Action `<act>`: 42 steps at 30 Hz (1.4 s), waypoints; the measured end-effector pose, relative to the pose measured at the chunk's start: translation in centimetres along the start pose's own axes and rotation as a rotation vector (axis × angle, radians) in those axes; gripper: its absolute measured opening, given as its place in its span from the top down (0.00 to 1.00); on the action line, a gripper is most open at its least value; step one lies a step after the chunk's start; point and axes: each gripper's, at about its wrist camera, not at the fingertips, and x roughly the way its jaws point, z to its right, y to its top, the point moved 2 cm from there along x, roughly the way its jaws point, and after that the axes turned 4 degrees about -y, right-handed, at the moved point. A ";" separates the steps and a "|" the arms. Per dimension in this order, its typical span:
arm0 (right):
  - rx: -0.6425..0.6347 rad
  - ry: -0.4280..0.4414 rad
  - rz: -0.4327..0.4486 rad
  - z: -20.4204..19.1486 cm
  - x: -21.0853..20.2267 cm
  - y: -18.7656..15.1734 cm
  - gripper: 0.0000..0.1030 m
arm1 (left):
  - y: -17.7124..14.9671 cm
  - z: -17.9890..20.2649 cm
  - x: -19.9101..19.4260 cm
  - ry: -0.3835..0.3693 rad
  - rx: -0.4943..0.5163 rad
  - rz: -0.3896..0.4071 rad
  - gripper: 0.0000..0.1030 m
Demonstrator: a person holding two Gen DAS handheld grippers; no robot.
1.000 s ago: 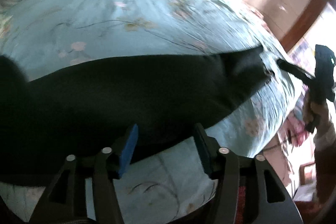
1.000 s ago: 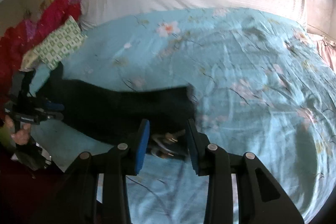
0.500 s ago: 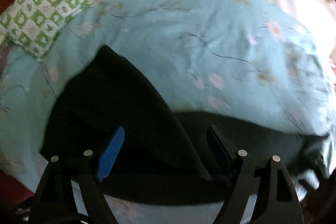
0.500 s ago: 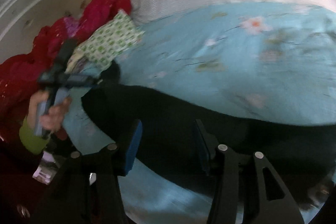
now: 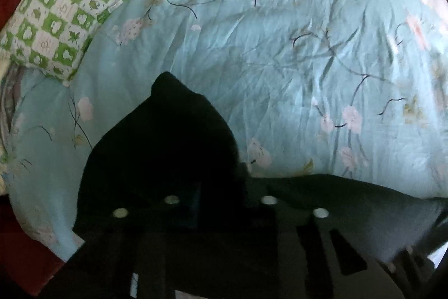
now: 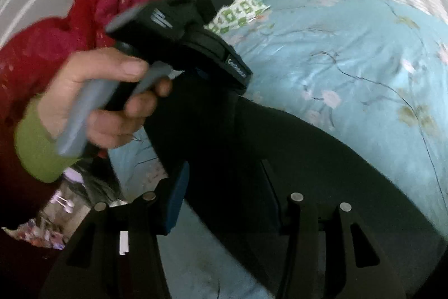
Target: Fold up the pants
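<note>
Black pants (image 6: 280, 159) lie on the floral quilt (image 5: 280, 60), long axis running from the checked pillow (image 5: 64, 7) side toward the far right. Soft, limp, light cloth: pinch edges or corners. Your left gripper (image 5: 221, 198) is closing on a raised peak of fabric; your right gripper (image 6: 224, 201) stands half open, straddling cloth, no grip evident.
</note>
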 end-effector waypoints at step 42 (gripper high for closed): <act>-0.385 -0.047 -0.247 -10.2 5.2 -0.3 0.94 | -16.1 -15.4 -0.5 -0.585 -0.445 0.301 0.94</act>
